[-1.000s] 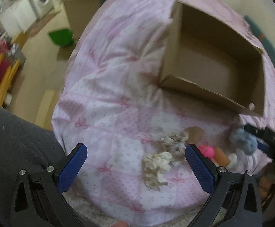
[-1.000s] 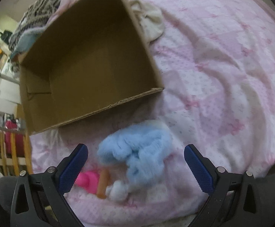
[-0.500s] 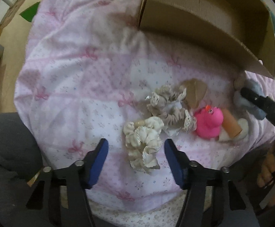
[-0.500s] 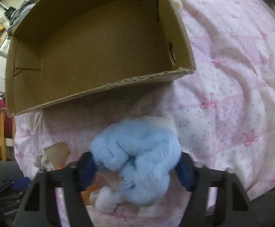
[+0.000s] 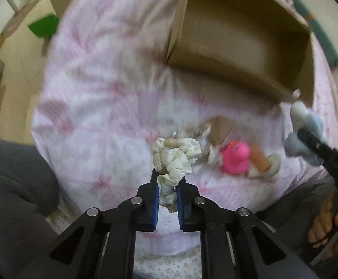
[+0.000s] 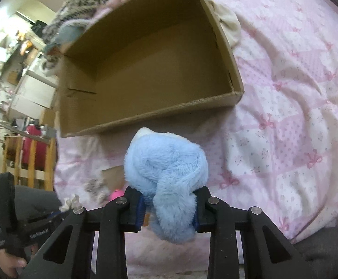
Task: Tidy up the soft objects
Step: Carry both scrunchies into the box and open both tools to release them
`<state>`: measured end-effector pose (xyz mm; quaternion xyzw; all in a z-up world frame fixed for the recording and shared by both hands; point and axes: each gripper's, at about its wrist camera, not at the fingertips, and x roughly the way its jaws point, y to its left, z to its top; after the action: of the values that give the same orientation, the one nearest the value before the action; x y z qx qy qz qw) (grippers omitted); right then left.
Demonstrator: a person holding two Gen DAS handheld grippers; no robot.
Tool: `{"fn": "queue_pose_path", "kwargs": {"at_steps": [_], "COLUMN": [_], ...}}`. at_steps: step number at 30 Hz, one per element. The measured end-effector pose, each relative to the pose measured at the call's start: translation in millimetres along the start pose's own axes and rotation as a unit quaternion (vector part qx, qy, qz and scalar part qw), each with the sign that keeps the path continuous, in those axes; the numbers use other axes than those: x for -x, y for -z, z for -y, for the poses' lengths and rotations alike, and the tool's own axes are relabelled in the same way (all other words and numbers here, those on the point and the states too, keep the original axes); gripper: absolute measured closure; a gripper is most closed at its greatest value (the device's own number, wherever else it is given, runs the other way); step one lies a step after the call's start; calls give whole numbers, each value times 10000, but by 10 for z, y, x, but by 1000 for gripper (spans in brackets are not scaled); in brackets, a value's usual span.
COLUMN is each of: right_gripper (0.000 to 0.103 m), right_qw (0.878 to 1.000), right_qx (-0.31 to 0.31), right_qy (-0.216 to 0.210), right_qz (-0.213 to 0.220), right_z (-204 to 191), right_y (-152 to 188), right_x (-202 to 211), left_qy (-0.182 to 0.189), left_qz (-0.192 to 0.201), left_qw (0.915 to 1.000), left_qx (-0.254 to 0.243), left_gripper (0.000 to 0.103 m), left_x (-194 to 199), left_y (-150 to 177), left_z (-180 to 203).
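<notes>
My left gripper point(image 5: 167, 181) is shut on a cream satin scrunchie point(image 5: 173, 155), which bunches up between the blue pads above the pink quilt. My right gripper point(image 6: 169, 201) has a fluffy light-blue scrunchie point(image 6: 169, 167) squeezed between its pads, and its jaws are closing. The same blue scrunchie point(image 5: 306, 125) shows at the right of the left wrist view. An open cardboard box point(image 6: 145, 69) lies just beyond both grippers, with nothing inside. On the quilt lie a beige lace scrunchie point(image 5: 192, 130), a pink rubber duck point(image 5: 235, 158) and an orange tube point(image 5: 259, 160).
A pink bow-print quilt point(image 6: 285, 116) covers the bed. A cream cloth point(image 6: 229, 25) lies beside the box and a grey knitted garment point(image 6: 85, 2) behind it. A brown card scrap point(image 5: 222, 127) sits by the duck. Grey trouser legs point(image 5: 13, 186) border the bed's near edge.
Both grippers went from wide open to closed: the left onto the cream scrunchie, the right onto the blue fluffy one. The blue one is now lifted off the quilt.
</notes>
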<state>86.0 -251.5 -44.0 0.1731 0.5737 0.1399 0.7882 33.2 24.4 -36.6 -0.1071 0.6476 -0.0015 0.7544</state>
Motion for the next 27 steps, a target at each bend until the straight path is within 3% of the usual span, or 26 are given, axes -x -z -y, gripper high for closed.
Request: {"fn": "queue_pose_path", "kwargs": {"at_steps": [5, 9, 15, 20, 27], "right_gripper": [71, 71, 71, 71, 71], "right_qw": [9978, 9920, 9836, 9803, 9842], "right_qx": [297, 516, 725, 731, 552], "right_qy": [-186, -257, -317, -232, 19], "right_qz": [564, 1124, 1618, 1819, 1680], "right_z": [-143, -299, -455, -508, -411], "right_y": [-12, -69, -313, -558, -796], "right_x": [352, 597, 800, 814, 485], "left_qy": [-113, -37, 61, -86, -126], "left_qz": [834, 1178, 1527, 1778, 1692], "left_qw": [9961, 9926, 9869, 9815, 9815], "left_qx": [-248, -304, -520, -706, -885], "left_gripper": [91, 91, 91, 91, 91], "left_x": [492, 616, 709, 647, 336], "left_y": [-170, -445, -729, -959, -1256], "left_z": [87, 112, 298, 445, 601]}}
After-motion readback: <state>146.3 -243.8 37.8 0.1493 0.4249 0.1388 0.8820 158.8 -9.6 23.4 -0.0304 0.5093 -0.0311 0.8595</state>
